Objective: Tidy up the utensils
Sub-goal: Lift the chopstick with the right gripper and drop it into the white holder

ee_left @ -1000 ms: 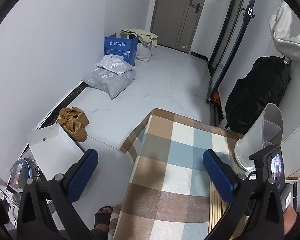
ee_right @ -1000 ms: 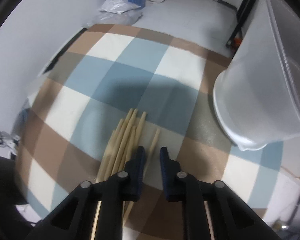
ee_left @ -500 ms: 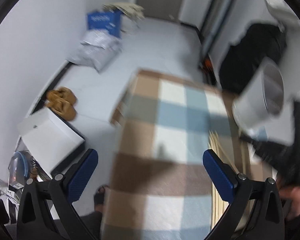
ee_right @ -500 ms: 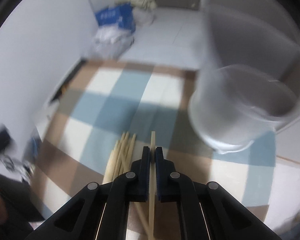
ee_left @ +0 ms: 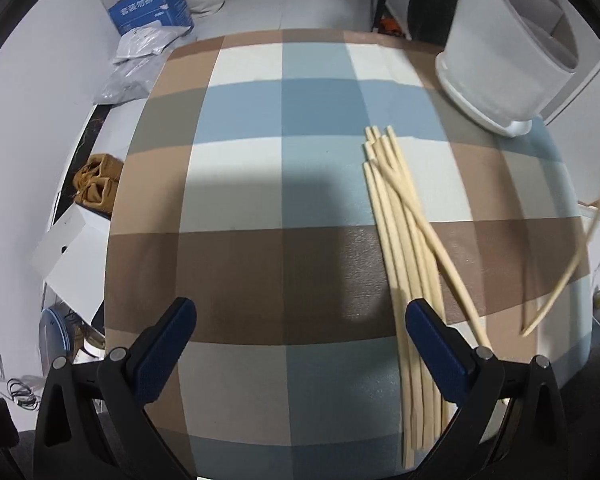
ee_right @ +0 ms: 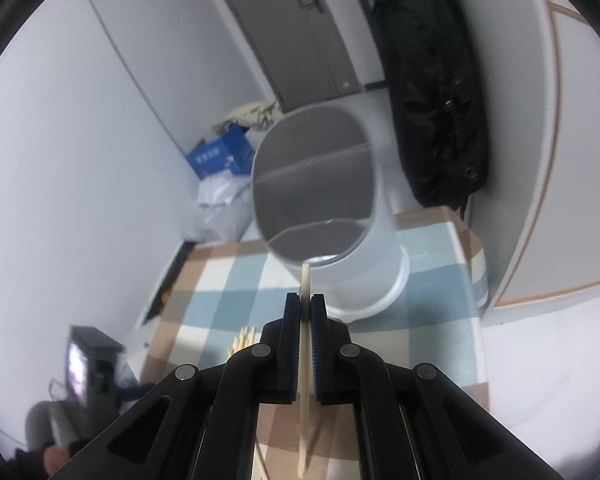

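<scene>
A second ago the right gripper (ee_right: 306, 308) sat low over the pile with its jaws apart; now it is lifted clear of the counter (ee_left: 260, 208) and clenched on one chopstick (ee_right: 305, 344). The left view has changed too — it looked out across the floor and the counter's corner then, and now looks down on the checked cloth from above.

The held chopstick runs lengthwise between the right gripper's pads, its long axis in line with them. Its far tip pokes out just past the pads and points at the near rim of the holder (ee_right: 320, 216), a white tub with dividers that stands on the counter's far right corner. The tip is close to that rim but not inside any compartment. In the left view a blurred chopstick (ee_left: 568, 272) hangs in the air off the right side — most likely the same one, though the blur makes it look doubled.

The rest of the chopsticks (ee_left: 404, 248) lie on the counter in a loose bundle, long axes running from the near edge toward the holder, tips fanned at the far end, with one stick crossed over the others.

The left gripper (ee_left: 300, 332) hovers above the near part of the counter, jaws spread wide and grasping nothing; its right pad is over the bundle's near end.
</scene>
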Demonstrator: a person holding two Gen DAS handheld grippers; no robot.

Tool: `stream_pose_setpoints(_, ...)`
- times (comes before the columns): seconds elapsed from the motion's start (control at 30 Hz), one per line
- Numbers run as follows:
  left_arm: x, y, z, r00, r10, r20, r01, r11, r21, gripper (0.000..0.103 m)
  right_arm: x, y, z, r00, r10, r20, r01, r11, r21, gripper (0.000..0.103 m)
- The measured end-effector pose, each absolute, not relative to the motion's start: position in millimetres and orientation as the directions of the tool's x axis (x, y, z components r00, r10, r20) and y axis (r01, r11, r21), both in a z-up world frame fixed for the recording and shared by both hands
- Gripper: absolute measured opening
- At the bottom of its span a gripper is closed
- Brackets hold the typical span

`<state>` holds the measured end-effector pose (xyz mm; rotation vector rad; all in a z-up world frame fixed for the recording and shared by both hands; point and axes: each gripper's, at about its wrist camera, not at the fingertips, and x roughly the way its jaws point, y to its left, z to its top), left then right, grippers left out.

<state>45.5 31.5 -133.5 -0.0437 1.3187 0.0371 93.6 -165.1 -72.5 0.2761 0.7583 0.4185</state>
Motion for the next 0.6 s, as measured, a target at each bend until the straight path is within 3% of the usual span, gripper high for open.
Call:
stream_pose_setpoints(0.17,48,28,-137,0.259,0.074,-0.963,-0.054,0.997,0.062,0.102,84,-182,-62,0.671,0.483,-0.563,-0.269,0.866,0.421,0.004)
stream_pose_setpoints(0.6,47,24,-137,0.243,0.074,-0.967,-0.124,0.991,0.045,0.102,67,-190,-56,0.693,0.484,-0.534,-0.307,0.869,0.388,0.004)
